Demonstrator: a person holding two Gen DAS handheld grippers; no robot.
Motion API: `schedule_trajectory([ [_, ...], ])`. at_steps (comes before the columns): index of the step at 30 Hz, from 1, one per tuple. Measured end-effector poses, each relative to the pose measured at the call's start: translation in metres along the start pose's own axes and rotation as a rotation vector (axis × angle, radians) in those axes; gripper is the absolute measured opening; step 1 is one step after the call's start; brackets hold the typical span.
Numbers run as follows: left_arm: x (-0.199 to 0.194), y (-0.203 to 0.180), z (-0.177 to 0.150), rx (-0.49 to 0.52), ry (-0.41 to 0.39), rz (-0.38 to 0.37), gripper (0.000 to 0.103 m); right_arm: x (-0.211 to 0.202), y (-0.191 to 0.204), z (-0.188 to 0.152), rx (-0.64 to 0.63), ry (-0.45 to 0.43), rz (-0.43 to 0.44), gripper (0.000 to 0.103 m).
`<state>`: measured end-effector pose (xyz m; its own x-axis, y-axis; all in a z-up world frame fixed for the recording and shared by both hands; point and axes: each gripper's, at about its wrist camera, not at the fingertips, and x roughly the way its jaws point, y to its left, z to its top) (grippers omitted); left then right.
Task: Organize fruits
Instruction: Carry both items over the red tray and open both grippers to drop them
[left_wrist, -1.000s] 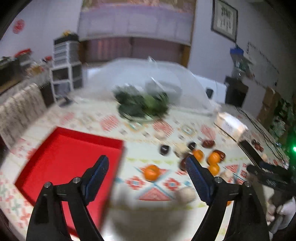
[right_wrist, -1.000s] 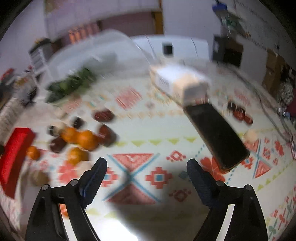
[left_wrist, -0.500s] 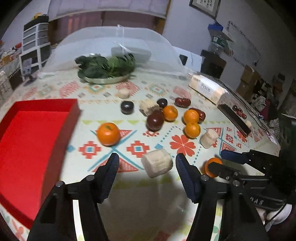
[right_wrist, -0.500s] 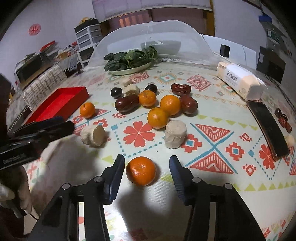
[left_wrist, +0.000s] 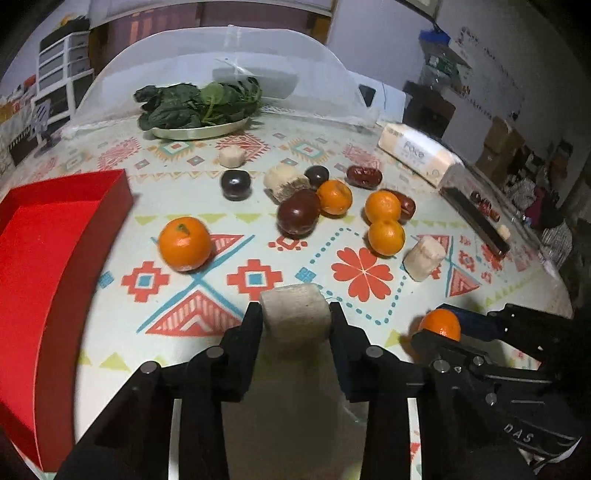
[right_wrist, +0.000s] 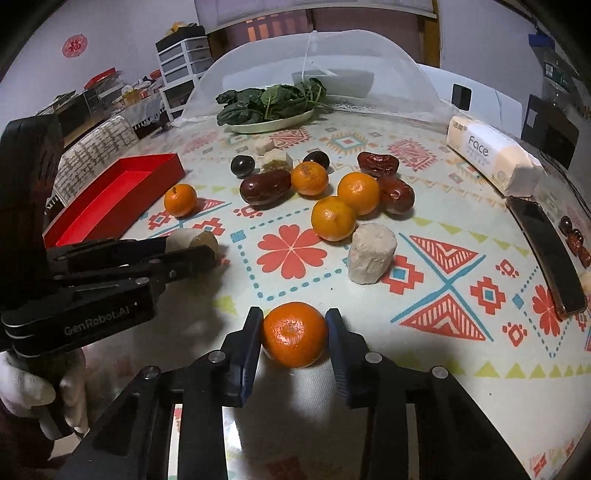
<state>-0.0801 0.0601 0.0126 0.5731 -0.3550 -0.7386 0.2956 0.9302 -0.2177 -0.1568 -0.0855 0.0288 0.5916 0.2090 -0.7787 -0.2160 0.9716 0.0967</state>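
Note:
My left gripper (left_wrist: 295, 317) is shut on a pale beige cylindrical chunk (left_wrist: 295, 315) resting on the patterned tablecloth; it also shows in the right wrist view (right_wrist: 190, 240). My right gripper (right_wrist: 294, 334) is shut on an orange mandarin (right_wrist: 294, 334) on the cloth, also seen in the left wrist view (left_wrist: 441, 324). Several more mandarins (right_wrist: 333, 218), dark plums (right_wrist: 242, 165), red dates (right_wrist: 377, 162) and beige chunks (right_wrist: 371, 253) lie in the table's middle. A red tray (left_wrist: 44, 258) stands at the left.
A plate of spinach (right_wrist: 271, 101) sits under a mesh food cover (right_wrist: 314, 70) at the back. A tissue pack (right_wrist: 493, 155) and a black phone (right_wrist: 546, 240) lie at the right, with small dates (right_wrist: 572, 236) beside it.
Both grippers moved forward and closed: the left on the beige chunk, the right on the near mandarin.

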Motion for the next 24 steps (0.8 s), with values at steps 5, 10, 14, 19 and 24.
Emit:
schedule_trajectory([
  [5, -0.057, 0.034, 0.005, -0.107, -0.119, -0.015, 0.035, -0.029, 0.01, 0.014, 0.007, -0.061, 0.032, 0.037],
  [10, -0.131, 0.082, 0.012, -0.198, -0.265, 0.041, 0.035, -0.07, 0.039, 0.046, -0.023, -0.172, 0.121, 0.037],
  [14, -0.175, 0.119, 0.017, -0.227, -0.342, 0.15, 0.035, -0.093, 0.083, 0.086, -0.067, -0.239, 0.256, 0.037],
  [19, -0.192, 0.176, 0.016, -0.283, -0.35, 0.293, 0.035, -0.071, 0.152, 0.124, -0.139, -0.185, 0.436, 0.037],
  [24, -0.16, 0.239, -0.004, -0.38, -0.243, 0.366, 0.035, 0.009, 0.223, 0.114, -0.22, -0.005, 0.467, 0.037],
])
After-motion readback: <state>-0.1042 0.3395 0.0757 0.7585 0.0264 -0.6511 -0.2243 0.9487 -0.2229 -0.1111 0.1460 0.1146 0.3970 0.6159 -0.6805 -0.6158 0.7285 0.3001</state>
